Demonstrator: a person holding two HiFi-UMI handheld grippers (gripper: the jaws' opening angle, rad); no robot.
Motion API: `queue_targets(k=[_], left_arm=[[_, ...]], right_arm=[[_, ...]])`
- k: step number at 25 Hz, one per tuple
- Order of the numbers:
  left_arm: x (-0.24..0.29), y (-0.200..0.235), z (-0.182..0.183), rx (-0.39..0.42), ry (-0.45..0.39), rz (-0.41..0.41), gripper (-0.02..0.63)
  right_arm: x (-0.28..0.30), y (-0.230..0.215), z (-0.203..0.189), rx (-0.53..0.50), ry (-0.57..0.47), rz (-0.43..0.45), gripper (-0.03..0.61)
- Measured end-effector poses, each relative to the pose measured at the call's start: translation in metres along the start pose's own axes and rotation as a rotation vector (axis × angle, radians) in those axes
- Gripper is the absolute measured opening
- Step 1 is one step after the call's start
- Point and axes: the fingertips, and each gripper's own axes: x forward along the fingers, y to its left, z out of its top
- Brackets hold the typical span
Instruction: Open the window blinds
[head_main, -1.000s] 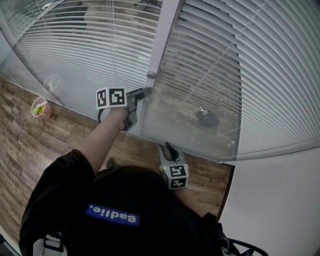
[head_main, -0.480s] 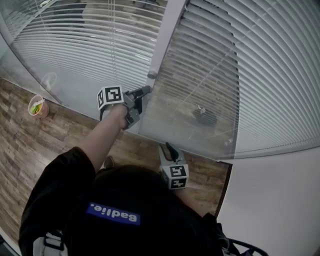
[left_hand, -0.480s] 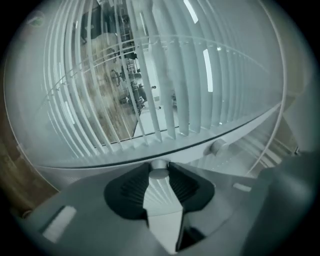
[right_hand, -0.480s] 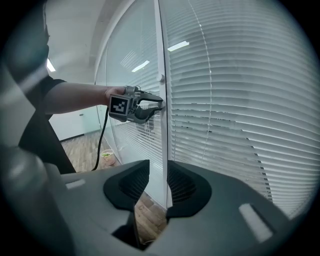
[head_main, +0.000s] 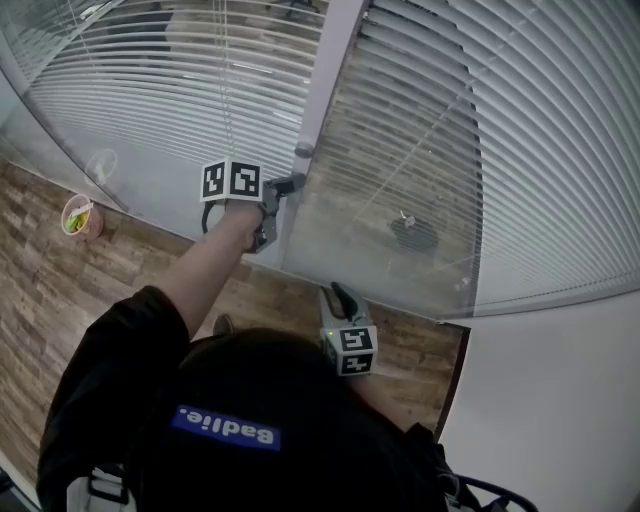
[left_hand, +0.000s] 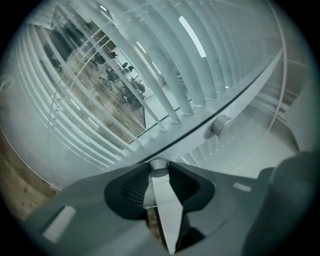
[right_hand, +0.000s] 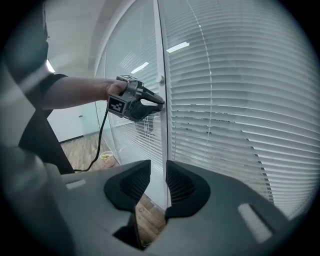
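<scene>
Office territory, this: slatted blinds (head_main: 520, 150) behind glass panels (head_main: 170, 195) on both sides of the white post (head_main: 325, 90), a wood-plank floor (head_main: 60, 290) running up to its foot, and left of the post, through the slats, what look like rolling desk chairs (left_hand: 112, 75).

The blinds (head_main: 500, 150) hang behind two glass panels (head_main: 160, 190), with an upright post (head_main: 325, 90) between them. The left gripper (head_main: 293, 184) meets the post, a small knob (left_hand: 159, 166) gripped between its jaws, just below a second knob (head_main: 303, 150). The right gripper (head_main: 338, 293) sits lower, nearer the person, before the right panel. A cup (head_main: 80, 216) stands on the floor (head_main: 60, 290) far left, beside the glass.
</scene>
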Motion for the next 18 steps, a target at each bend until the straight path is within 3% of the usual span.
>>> queue_targets(k=[18], left_arm=[[0.0035,0.0029,-0.0082,0.427,0.244,0.266,0.129]], right_arm=[[-0.0024,-0.0024,-0.0026,-0.01,0.002,0.002,0.078]])
